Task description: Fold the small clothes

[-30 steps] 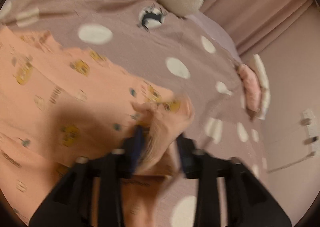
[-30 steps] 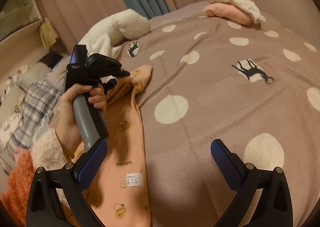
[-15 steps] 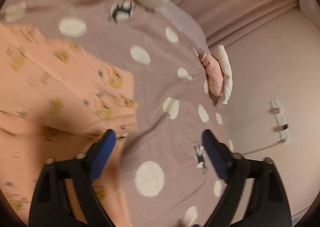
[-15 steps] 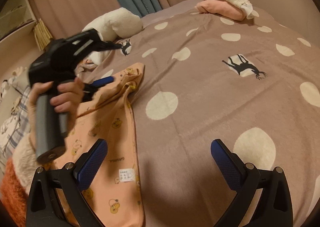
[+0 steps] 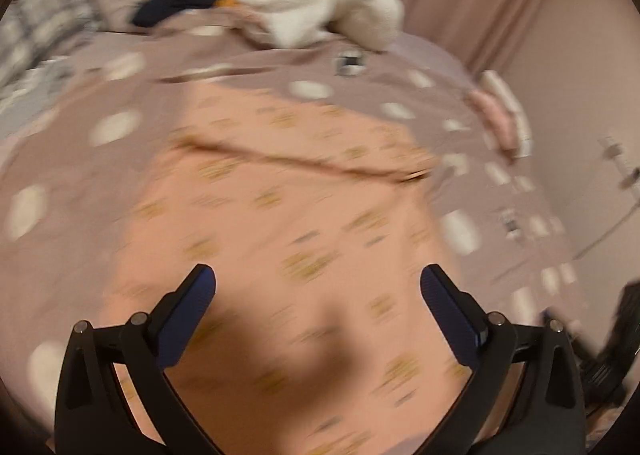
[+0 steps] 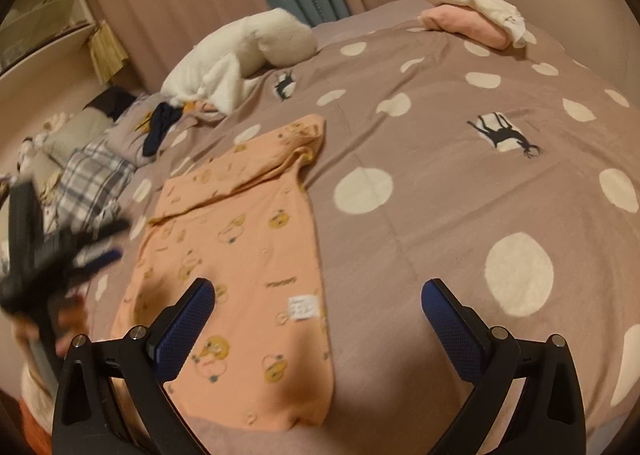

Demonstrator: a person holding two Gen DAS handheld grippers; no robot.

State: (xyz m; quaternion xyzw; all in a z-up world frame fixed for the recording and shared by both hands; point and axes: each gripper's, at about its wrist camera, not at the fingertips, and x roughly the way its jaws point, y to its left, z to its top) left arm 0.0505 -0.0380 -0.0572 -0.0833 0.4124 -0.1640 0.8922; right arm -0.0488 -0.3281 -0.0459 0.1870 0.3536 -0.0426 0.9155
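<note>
A small orange garment (image 6: 248, 255) with yellow prints lies on the spotted mauve bed cover (image 6: 440, 175), its far sleeve folded across the top. It fills the blurred left wrist view (image 5: 288, 223). My left gripper (image 5: 318, 309) is open and empty above the garment; it shows blurred at the left edge of the right wrist view (image 6: 92, 255). My right gripper (image 6: 318, 315) is open and empty over the garment's near right edge.
A stack of folded pink and cream clothes (image 6: 472, 15) sits at the far right of the bed. A white plush pillow (image 6: 248, 51), a dark garment (image 6: 160, 127) and a plaid cloth (image 6: 92, 179) lie at the far left.
My left gripper let go of the sleeve, opened and drew back to the left. The sleeve now lies folded across the garment. The right gripper stayed open.
</note>
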